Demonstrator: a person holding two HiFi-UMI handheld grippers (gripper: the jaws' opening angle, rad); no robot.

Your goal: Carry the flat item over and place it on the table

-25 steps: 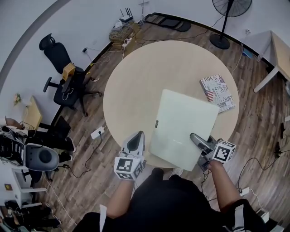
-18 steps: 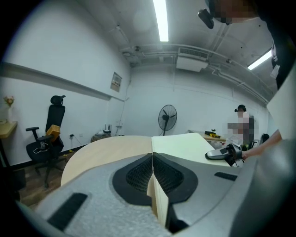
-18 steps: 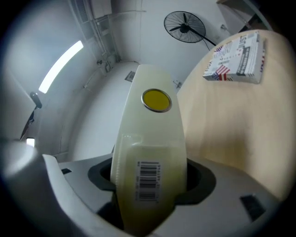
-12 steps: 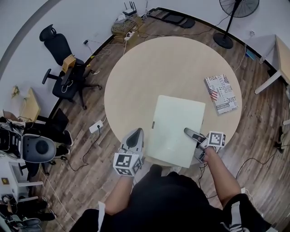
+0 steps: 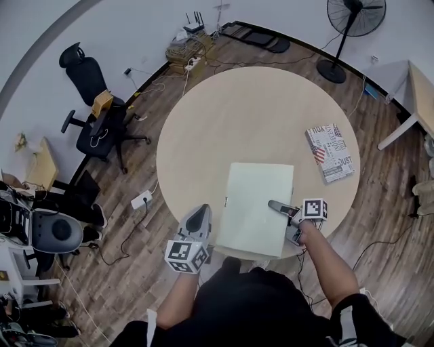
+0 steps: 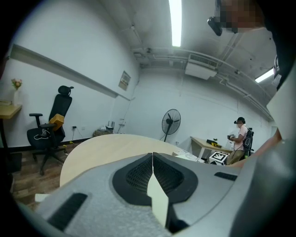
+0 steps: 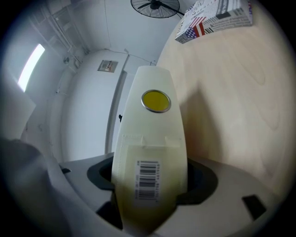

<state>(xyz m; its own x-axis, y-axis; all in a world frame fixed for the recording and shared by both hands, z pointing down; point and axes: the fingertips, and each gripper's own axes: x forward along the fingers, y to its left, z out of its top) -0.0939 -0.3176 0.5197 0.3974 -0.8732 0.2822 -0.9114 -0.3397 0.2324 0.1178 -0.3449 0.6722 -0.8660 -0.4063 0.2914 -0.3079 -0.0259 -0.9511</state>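
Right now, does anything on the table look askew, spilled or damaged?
Nothing spilled or damaged. Only the flat item, gripped by the left gripper and right gripper, seems to jut past the table's near edge.

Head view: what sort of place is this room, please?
Probably an office or workroom: a round table, a black office chair and a standing fan stand on a wood floor, with a router nearby.

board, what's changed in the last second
The board swung square and came down toward the table, away from the book. The right tongs have just been opening slightly, board between them. The left tongs stay clamped on its edge; the book stayed put.
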